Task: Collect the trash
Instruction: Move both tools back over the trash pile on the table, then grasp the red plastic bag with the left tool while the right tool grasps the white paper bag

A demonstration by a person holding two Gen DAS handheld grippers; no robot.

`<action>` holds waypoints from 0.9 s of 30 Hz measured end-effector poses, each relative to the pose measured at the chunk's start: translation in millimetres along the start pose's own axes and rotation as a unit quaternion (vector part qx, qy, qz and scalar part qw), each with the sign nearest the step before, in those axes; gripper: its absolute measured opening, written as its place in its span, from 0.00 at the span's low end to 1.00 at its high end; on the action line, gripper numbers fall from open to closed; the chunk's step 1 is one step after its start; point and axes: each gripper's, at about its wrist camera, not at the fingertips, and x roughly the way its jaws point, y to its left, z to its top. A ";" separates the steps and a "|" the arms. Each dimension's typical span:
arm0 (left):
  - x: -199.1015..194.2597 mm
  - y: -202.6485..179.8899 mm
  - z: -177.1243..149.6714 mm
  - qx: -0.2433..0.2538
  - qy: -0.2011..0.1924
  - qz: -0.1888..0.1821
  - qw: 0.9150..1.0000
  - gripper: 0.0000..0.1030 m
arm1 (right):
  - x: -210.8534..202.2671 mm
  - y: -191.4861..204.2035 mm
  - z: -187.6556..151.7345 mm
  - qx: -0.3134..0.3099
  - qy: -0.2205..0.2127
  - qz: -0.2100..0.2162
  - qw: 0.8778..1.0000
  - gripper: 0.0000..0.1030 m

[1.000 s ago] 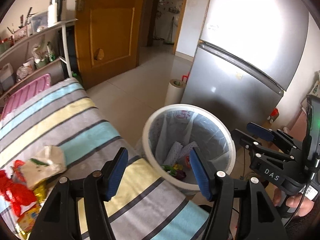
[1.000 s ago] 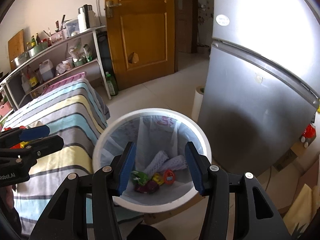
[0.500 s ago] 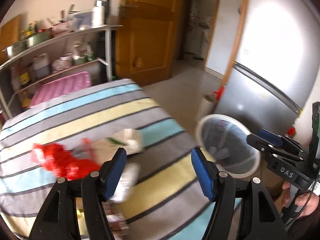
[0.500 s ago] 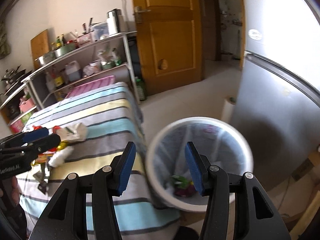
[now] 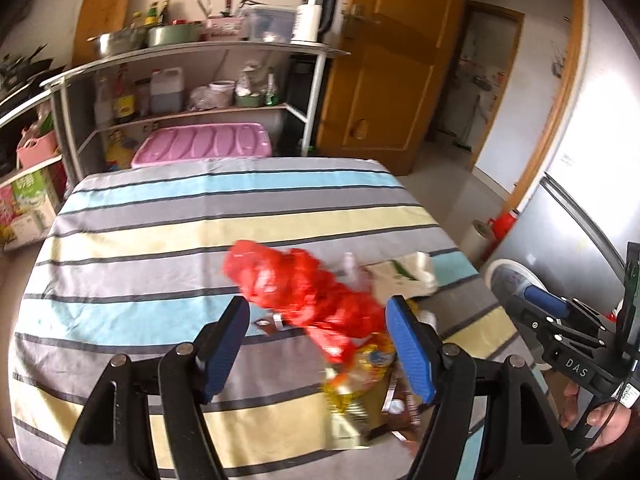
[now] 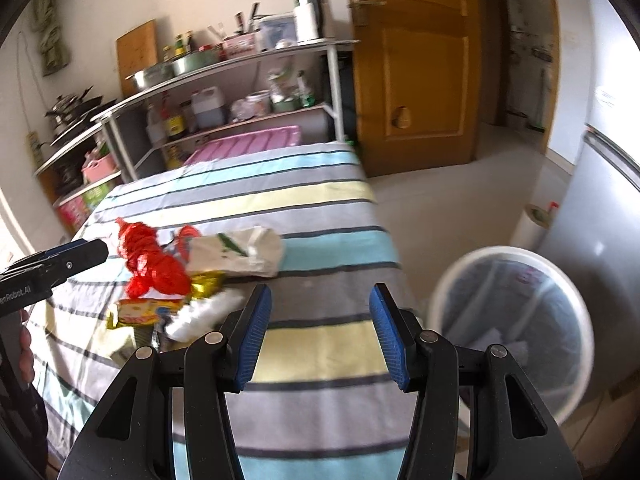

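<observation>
The left gripper [image 5: 318, 344] stands wide open at the bottom centre of its view, nothing gripped; its jaws have just been opening. Between its blue pads, but lying on the cloth below, is the trash: a crumpled red bag [image 5: 304, 288] at frame centre, a white paper bag [image 5: 404, 276] to its right, and a yellow wrapper [image 5: 360, 364] below it, blurred. All of it lies on the striped cloth [image 5: 160, 224] that fills the middle of the frame.

The right gripper [image 6: 320, 332] is also open and empty, low in the centre of its view over bare cloth. In that view the trash pile sits left of centre, with the red bag [image 6: 152, 264] beside the white bag [image 6: 240, 252], the yellow wrapper [image 6: 140, 312] below them. The bin [image 6: 516, 320], lined with a clear bag, stands at lower right, off the cloth's edge. A shelf [image 6: 240, 64] and a door [image 6: 416, 60] fill the top.
</observation>
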 end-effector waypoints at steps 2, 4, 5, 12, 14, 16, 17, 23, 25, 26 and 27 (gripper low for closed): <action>1.4 12.2 0.7 -0.012 0.002 0.001 1.000 0.71 | 9.1 9.6 4.9 -0.014 0.003 0.014 1.000 0.51; 4.8 19.5 2.1 -0.017 0.004 -0.001 1.000 0.73 | 20.5 17.8 11.7 -0.025 0.012 0.024 0.999 0.51; 6.4 22.0 2.3 -0.022 0.008 -0.002 1.000 0.74 | 28.2 21.0 16.2 -0.028 0.018 0.037 0.999 0.51; 31.0 32.7 11.2 -0.044 0.032 -0.033 0.998 0.77 | 70.7 30.2 38.3 -0.038 0.046 0.077 0.995 0.56; 38.4 32.4 12.8 -0.050 0.039 -0.036 0.997 0.77 | 83.2 29.6 43.9 -0.033 0.061 0.089 0.994 0.57; 44.6 32.2 13.9 -0.055 0.042 -0.049 0.996 0.77 | 92.1 25.8 48.4 -0.020 0.070 0.104 0.992 0.58; 48.3 31.6 13.9 -0.059 0.047 -0.049 0.996 0.77 | 97.0 24.3 51.3 -0.015 0.072 0.106 0.992 0.58; 67.6 28.1 13.7 -0.067 0.069 -0.054 0.994 0.77 | 126.5 13.4 57.9 0.012 0.107 0.130 0.986 0.59; 71.9 27.3 11.2 -0.068 0.076 -0.057 0.993 0.77 | 133.3 14.1 57.9 0.016 0.118 0.138 0.983 0.59; 73.2 27.3 10.3 -0.069 0.078 -0.057 0.993 0.77 | 135.8 17.3 56.6 0.008 0.123 0.134 0.983 0.59; 73.6 28.3 9.2 -0.074 0.079 -0.059 0.992 0.77 | 136.2 19.2 55.6 0.002 0.126 0.130 0.983 0.59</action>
